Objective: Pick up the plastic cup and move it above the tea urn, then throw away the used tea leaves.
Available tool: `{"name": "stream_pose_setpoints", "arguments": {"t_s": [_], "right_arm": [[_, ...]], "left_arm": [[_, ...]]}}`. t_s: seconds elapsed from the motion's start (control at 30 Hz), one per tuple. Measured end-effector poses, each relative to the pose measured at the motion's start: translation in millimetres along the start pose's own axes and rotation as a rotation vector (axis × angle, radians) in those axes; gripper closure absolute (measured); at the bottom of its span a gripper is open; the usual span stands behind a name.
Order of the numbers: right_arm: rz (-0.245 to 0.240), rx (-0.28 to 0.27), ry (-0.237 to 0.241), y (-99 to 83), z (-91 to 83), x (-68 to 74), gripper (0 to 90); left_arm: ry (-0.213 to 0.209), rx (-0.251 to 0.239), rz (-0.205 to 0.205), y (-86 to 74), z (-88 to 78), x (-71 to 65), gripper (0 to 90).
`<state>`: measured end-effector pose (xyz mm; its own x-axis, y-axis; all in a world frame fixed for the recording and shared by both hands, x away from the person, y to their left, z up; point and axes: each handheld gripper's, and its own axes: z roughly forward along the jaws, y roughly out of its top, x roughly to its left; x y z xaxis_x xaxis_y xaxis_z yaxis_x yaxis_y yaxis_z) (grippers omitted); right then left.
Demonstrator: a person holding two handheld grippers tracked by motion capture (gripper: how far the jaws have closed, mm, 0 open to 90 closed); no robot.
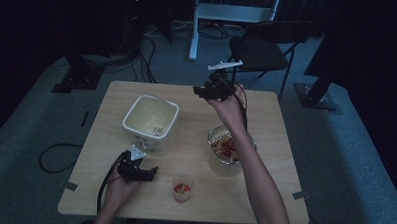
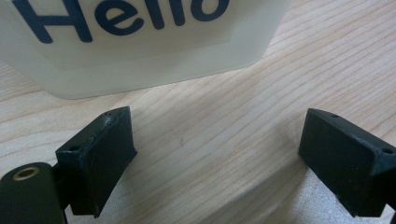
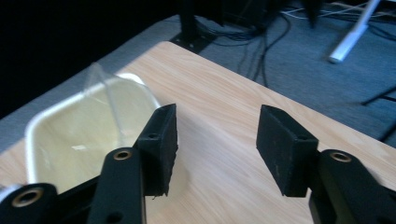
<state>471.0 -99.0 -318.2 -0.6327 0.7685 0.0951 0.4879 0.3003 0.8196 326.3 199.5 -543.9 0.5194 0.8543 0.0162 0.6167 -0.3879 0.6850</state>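
A white square container [image 1: 151, 121] stands left of the middle of the wooden table [image 1: 281, 125]. In the left gripper view its side [image 2: 140, 42] bears blue "Hello" lettering. My left gripper [image 1: 151, 172] rests low by the container's front; its jaws [image 2: 219, 158] are open with bare wood between them. My right gripper [image 1: 199, 92] is held up over the table's far side and is open with nothing between its jaws [image 3: 217, 144]. In the right gripper view a clear, blurred thin piece [image 3: 105, 88] is over the container's opening [image 3: 79, 135].
A glass bowl [image 1: 229, 145] with red and yellow pieces sits under my right forearm. A small cup [image 1: 183, 188] with red contents stands near the front edge. Behind the table are a dark chair [image 1: 261, 46], floor cables [image 1: 148, 60] and a white stand [image 1: 193, 27].
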Motion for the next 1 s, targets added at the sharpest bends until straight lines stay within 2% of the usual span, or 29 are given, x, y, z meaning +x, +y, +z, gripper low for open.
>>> {"name": "stream_pose_setpoints", "arguments": {"t_s": [0.13,0.2,0.23,0.37,0.4,0.43,0.53,0.63,0.7,0.87,0.9,1.0], "right_arm": [[0.003,0.005,-0.047,-16.1,-15.5,-18.9,45.1],[0.007,0.002,-0.054,-19.2,-18.1,-22.4,45.0],[0.022,0.007,-0.074,-28.2,-26.2,-33.6,44.4],[0.050,-0.003,-0.086,-36.1,-34.8,-44.0,44.3],[0.085,-0.018,-0.105,-48.0,-46.5,-56.2,43.7],[0.089,-0.019,-0.108,-51.4,-49.2,-59.3,43.7],[0.091,-0.010,-0.142,-65.3,-57.8,-69.3,42.1],[0.077,0.006,-0.202,-80.1,-64.4,-76.7,40.7],[0.075,0.018,-0.217,-90.5,-67.4,-81.3,39.6],[0.050,0.043,-0.314,-122.3,-77.6,-91.6,38.2],[0.056,0.045,-0.321,-130.1,-79.8,-94.4,38.0],[0.081,0.042,-0.338,-155.3,-88.9,-103.1,38.0]], "left_arm": [[0.000,-0.001,-0.002,-0.1,-0.7,-1.1,12.8],[0.000,-0.001,-0.002,-0.2,-0.9,-1.4,13.5],[0.001,-0.001,-0.001,-0.2,-1.1,-1.5,13.7],[0.003,0.001,-0.007,-0.2,-1.5,-3.2,14.7],[0.003,0.003,-0.005,-0.2,-2.2,-4.6,15.0],[-0.001,0.005,-0.001,-0.3,-2.4,-5.5,15.1],[-0.025,0.010,0.024,-0.9,-3.7,-7.6,15.1],[-0.040,0.022,0.045,-1.1,-5.6,-9.6,15.6],[-0.052,0.029,0.052,-1.5,-7.5,-11.5,17.0],[-0.078,0.036,0.079,-3.2,-10.5,-13.8,19.7],[-0.104,0.034,0.104,-4.6,-11.5,-17.5,19.7],[-0.148,0.031,0.155,-6.8,-14.1,-25.5,22.1]]}}
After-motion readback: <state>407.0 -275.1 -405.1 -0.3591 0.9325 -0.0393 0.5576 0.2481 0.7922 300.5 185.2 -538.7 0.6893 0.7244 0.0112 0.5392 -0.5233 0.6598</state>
